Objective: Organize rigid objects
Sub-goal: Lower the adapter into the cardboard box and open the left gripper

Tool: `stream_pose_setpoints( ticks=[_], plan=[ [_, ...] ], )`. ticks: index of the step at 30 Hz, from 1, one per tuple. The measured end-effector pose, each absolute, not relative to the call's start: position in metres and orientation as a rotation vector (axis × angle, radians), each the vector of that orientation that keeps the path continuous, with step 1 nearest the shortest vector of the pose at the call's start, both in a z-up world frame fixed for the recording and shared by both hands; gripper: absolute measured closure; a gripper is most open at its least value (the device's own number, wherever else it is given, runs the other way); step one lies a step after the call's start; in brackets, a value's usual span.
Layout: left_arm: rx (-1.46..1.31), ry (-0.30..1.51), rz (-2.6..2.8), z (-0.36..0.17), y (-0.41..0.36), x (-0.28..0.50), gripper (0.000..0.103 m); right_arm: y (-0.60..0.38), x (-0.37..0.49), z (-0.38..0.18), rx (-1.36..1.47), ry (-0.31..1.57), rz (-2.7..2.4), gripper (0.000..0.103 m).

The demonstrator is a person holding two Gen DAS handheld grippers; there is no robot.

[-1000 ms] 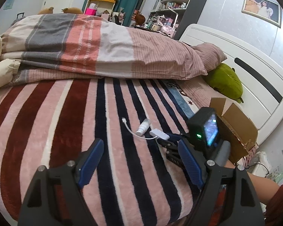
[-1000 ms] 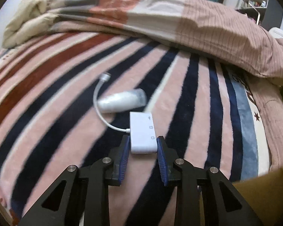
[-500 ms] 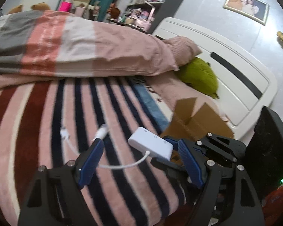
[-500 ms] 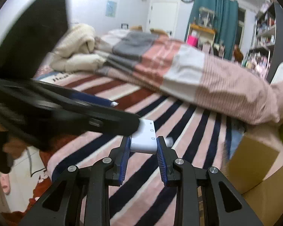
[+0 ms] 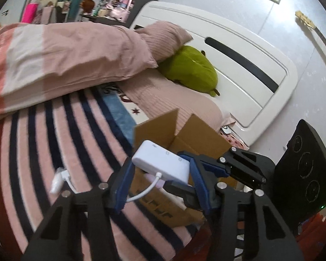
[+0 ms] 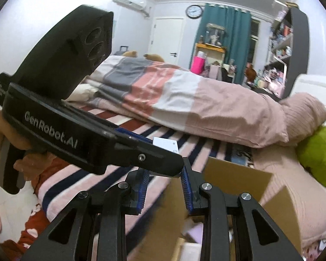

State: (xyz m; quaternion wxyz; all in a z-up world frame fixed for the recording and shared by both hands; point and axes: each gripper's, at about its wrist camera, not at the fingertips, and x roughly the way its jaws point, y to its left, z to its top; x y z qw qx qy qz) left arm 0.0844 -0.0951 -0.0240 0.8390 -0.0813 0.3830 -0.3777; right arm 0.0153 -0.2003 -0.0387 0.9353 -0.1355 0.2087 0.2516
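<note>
Adapter [image 5: 160, 163]: white, rigid plastic body, we judge it light and a bit slick; its thin cable [image 5: 145, 190] is floppy, so we take hold across the flat body sides. It sits lower centre in the left view, above the cardboard box [image 5: 184, 139], with the right hand-held gripper [image 5: 184, 165] clenched on it. Left hand-held gripper [image 5: 160, 187] is spread, jaws either side of the adapter, no contact visible. Only the left view shows the dangling plug [image 5: 58, 178]; the right view hides the grip behind the left tool and shows box contents blurred.
</note>
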Motion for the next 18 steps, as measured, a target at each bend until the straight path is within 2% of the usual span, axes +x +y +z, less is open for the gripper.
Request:
stream_pose_setpoints(
  ticks=[10, 16, 17, 18],
  plan=[
    [-0.111, 0.890, -0.870, -0.034, -0.176, 0.103, 0.054, -0.276, 0.019, -0.040, -0.214, 0.517, 0.415, 0.079],
    [-0.061, 0.951, -0.828, -0.046, -0.200, 0.108, 0.054, -0.296, 0.029, -0.049, -0.204, 0.648, 0.403, 0.079],
    [-0.052, 0.960, -0.812, -0.046, -0.201, 0.109, 0.052, -0.297, 0.032, -0.052, -0.201, 0.693, 0.401, 0.079],
    [-0.049, 0.965, -0.804, -0.047, -0.201, 0.109, 0.045, -0.298, 0.036, -0.053, -0.194, 0.733, 0.396, 0.075]
  ],
)
